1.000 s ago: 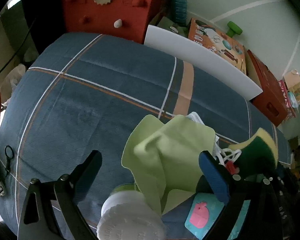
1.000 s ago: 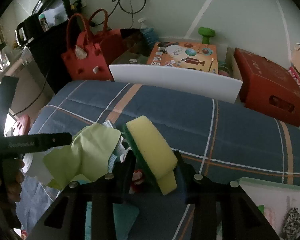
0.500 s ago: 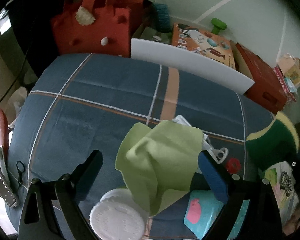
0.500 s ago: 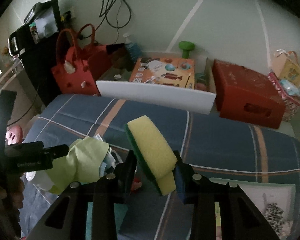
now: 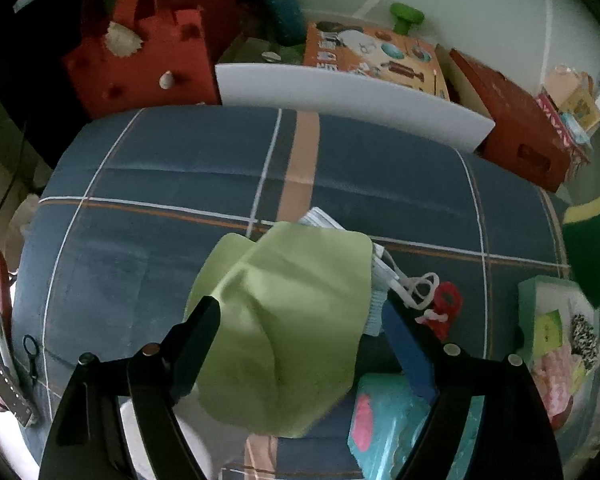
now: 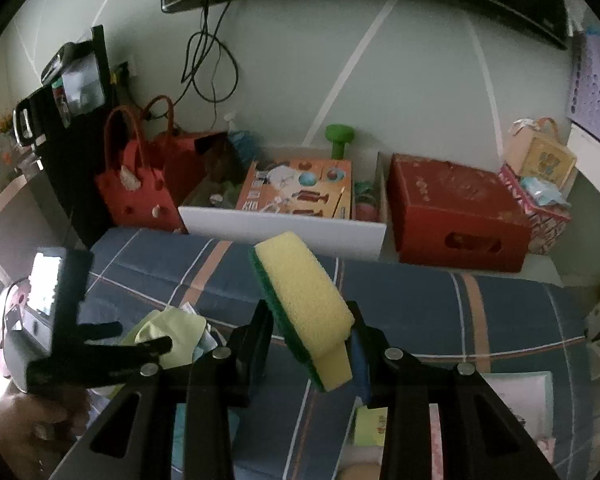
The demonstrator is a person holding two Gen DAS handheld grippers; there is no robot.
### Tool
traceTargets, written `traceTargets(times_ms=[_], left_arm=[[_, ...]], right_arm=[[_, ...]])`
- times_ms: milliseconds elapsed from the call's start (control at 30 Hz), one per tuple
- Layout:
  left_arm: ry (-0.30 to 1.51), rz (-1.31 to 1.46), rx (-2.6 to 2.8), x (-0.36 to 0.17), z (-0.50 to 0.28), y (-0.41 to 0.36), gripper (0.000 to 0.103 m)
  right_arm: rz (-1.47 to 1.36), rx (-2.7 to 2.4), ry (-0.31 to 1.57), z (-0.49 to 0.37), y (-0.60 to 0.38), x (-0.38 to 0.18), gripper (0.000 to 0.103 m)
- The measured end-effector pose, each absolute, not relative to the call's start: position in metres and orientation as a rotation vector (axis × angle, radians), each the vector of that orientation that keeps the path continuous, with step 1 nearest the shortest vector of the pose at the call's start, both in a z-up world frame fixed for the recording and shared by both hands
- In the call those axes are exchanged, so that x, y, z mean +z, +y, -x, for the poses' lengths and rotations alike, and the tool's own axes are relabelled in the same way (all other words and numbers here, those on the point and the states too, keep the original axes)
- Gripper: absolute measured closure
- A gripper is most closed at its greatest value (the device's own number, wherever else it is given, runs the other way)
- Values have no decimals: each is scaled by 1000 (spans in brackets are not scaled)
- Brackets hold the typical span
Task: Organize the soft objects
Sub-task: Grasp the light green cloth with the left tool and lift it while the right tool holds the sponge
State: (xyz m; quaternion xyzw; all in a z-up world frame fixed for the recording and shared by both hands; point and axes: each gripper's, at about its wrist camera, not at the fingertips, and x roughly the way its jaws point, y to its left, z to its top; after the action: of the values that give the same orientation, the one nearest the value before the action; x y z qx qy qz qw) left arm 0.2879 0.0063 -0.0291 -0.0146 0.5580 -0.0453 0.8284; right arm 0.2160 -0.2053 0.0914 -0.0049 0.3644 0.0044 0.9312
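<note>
Yellow-and-green sponge [image 6: 305, 308] sits clamped in the right claw [image 6: 310, 334] above the bed [image 6: 420, 304]; the left claw [image 5: 300, 332] gapes wide over a green cloth [image 5: 284, 320].

The green cloth [image 5: 288, 328] covers most of the face mask [image 5: 374, 276] and the white lid [image 5: 196, 444], and the sponge [image 5: 592, 248] runs off the left view's right edge.

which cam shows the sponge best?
Right wrist: the sponge sits centered, pinched in the right claw, with its yellow foam and green scrub layer both visible. Left wrist catches only a cropped, dark green-and-yellow piece of it at the right edge.
</note>
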Motion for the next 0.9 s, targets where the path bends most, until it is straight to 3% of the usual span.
traceTargets(times_ms=[200,267,400,633,833,900], left_arm=[[1191,12,-115,-38,-292,-12,21],[1209,12,-124,-46,-295,-17,40],[1233,20,-117,-57,-300,-18,44],[1250,69,-118,-68,-303,-13,75],[1247,127,-108,-72,-304,-4,94],[1242,142,-110,-72,-304,-2,96]], right_arm=[[-9,25,772,-223,-206,82,65],[-9,28,773,-223,-206,81,65],[-15,28,779,-224,-208,78,65],[-21,28,780,-224,-210,77,65],[-26,28,784,-224,-212,75,65],[-27,28,787,-225,-212,75,65]])
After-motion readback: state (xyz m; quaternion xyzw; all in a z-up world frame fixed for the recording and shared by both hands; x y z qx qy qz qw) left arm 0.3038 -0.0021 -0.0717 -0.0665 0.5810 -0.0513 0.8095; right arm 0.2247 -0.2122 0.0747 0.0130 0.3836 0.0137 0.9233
